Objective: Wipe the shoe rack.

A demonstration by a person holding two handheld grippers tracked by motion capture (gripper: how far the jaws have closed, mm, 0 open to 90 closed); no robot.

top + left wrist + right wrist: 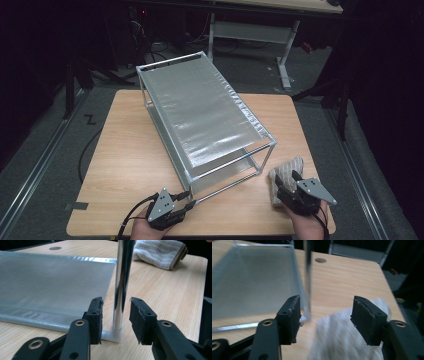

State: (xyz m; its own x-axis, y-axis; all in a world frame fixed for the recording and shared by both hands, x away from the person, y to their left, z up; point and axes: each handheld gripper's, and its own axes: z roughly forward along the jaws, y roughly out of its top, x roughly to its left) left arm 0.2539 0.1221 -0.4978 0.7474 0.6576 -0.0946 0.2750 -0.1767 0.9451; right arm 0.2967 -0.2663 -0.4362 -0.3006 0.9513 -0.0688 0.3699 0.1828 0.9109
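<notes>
Now, left gripper (pixel 116 315): part open, astride rack post (pixel 121 285), pads clear.
Right gripper (pixel 325 317): wide open over towel (pixel 342 340), holding nothing.
Writing: none readable.

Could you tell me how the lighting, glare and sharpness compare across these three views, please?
High view: the table is lit while the room around it lies dark, and the rack's silvery top shelf shows a soft sheen. Left gripper view: sharp, with bright reflections along the chrome post. Right gripper view: blurred, the cloth and rack edges smeared.
</notes>
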